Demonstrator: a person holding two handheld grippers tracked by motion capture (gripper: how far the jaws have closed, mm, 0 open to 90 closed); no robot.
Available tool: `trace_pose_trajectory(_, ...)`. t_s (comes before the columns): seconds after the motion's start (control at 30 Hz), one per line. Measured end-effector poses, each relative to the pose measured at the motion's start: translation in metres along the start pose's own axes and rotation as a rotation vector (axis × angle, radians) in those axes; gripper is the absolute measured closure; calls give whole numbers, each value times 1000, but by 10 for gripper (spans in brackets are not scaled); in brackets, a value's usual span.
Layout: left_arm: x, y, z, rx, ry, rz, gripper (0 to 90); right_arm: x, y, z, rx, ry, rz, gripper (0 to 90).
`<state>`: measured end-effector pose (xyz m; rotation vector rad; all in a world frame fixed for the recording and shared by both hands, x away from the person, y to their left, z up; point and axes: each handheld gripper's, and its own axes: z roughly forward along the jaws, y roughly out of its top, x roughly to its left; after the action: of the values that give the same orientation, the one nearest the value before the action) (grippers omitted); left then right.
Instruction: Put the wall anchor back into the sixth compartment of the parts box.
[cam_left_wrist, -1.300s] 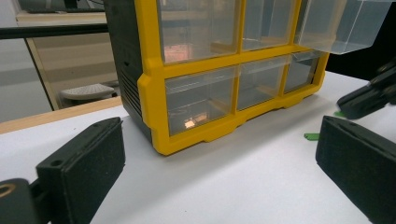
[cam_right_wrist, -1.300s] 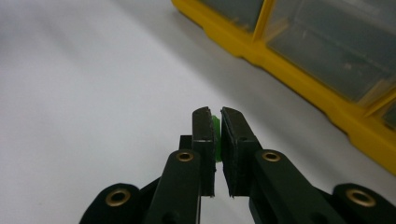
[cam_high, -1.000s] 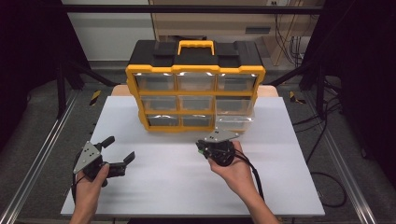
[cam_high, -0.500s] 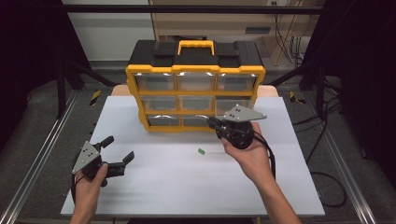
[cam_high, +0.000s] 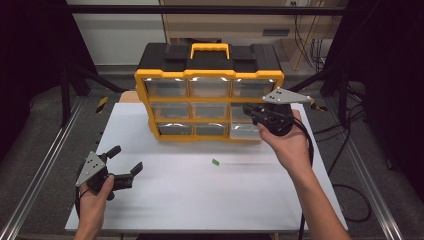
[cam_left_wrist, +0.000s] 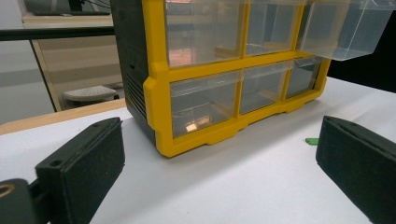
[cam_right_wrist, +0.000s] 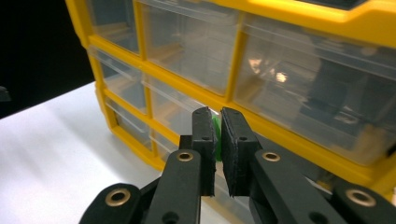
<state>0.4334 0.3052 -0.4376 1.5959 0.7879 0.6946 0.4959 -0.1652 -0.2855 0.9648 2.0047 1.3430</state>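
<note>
A yellow and black organizer (cam_high: 207, 97) with clear drawers stands at the back of the white table (cam_high: 190, 200). Its bottom right drawer (cam_high: 245, 131) is pulled out. My right gripper (cam_high: 251, 112) hangs in the air just above that drawer, in front of the right column. In the right gripper view its jaws (cam_right_wrist: 218, 126) are shut on a small green piece (cam_right_wrist: 215, 135). Another small green piece (cam_high: 215, 162) lies on the table in front of the organizer. My left gripper (cam_high: 126, 159) rests low at the front left, open and holding nothing. The left gripper view shows the organizer (cam_left_wrist: 219, 74) and the lying green piece (cam_left_wrist: 311, 140).
The table's front half is bare white surface around the lying green piece. Metal frame rails (cam_high: 40, 175) run along both sides of the table. A cable (cam_high: 307, 145) trails from the right gripper over the forearm. Dark floor and stands surround the table.
My right gripper rose from the middle of the table and moved back and right, up to the organizer's right column. A green piece it covered now lies in the open. The left gripper stayed still.
</note>
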Motion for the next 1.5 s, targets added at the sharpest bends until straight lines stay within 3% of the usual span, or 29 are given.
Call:
trace_pose_trajectory(0.6, 0, 0, 0, 3, 2, 0, 13, -21, 2, 8, 93, -49, -19, 840)
trace_pose_trajectory(0.83, 1, 0, 0, 1, 4, -2, 13, -19, 3, 7, 67, -60, -16, 712)
trace_pose_trajectory(1.0, 0, 0, -1, 0, 4, -2, 13, -5, 7, 2, 9, -64, -46, 436)
trace_pose_trajectory(1.03, 0, 0, -1, 0, 4, -1, 13, -5, 7, 2, 9, -64, -46, 436)
trace_pose_trajectory(1.1, 0, 0, -1, 1, 4, 0, 13, 4, 9, 1, -28, -75, -70, 272)
trace_pose_trajectory(1.13, 0, 0, -1, 1, 4, 0, 13, 4, 9, 1, -28, -75, -70, 272)
trace_pose_trajectory(1.17, 0, 0, -1, 1, 4, -1, 13, 10, 11, 1, -47, -67, -76, 196)
trace_pose_trajectory(1.27, 1, 0, -1, -1, 4, -3, 13, 19, 13, 2, -61, -59, -81, 127)
trace_pose_trajectory(1.5, 1, 0, -1, -3, 6, -2, 13, 38, 15, 6, -72, -29, -111, 103)
